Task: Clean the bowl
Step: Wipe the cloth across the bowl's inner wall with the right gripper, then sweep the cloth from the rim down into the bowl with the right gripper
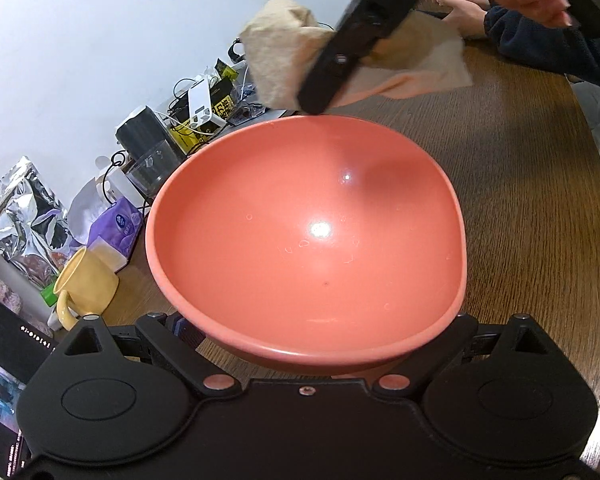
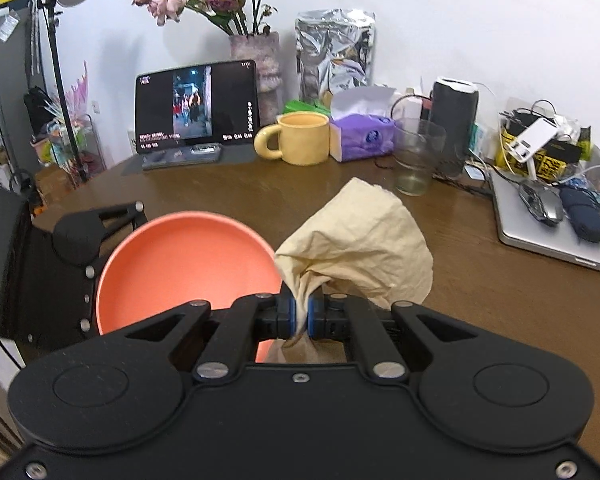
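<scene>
A: Wooden surface (image 2: 260,196), clutter along far edge. Bowl?
B: Pink bowl (image 1: 306,236) mid-surface, my left tool (image 1: 306,354) clamped on its rim. Right tool (image 2: 301,316) pinches cloth (image 2: 360,248); I'd wipe inside firmly, bowl steady.

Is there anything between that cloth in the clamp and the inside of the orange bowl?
Nothing visible. The right gripper pinches the beige cloth beside the orange bowl, whose open inside holds only some droplets; the left gripper holds its near rim.
</scene>
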{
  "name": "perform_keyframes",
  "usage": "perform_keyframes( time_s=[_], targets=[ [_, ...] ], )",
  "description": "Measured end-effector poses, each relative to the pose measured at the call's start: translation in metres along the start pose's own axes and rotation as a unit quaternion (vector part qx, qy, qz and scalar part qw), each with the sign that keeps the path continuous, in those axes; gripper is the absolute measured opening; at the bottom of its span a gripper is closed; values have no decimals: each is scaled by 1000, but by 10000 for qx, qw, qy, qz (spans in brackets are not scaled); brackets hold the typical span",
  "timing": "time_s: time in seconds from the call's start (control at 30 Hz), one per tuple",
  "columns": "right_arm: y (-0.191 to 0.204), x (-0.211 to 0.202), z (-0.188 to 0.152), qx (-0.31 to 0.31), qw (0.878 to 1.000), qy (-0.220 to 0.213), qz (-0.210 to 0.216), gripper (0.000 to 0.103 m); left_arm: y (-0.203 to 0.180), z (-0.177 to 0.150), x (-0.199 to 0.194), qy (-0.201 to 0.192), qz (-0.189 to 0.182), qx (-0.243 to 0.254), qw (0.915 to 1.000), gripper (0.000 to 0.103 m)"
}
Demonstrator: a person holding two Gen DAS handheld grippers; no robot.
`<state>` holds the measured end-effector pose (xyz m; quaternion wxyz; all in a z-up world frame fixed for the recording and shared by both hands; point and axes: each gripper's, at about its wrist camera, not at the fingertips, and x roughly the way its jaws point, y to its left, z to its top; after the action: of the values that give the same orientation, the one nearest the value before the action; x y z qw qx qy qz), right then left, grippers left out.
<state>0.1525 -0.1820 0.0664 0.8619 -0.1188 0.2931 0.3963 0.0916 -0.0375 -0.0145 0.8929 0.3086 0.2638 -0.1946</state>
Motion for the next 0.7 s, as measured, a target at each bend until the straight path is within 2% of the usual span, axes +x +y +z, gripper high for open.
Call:
perform_keyframes(
  time_s=[0.23, 0.7],
  targets=[
    [7, -10, -13, -87, 9995, 283, -67, 6, 1, -1, 0, -4, 14, 15, 10000, 95],
    [37, -13, -35, -281, 9956, 741, 502, 6, 2, -1, 0, 0, 27, 28, 10000, 95]
  ],
)
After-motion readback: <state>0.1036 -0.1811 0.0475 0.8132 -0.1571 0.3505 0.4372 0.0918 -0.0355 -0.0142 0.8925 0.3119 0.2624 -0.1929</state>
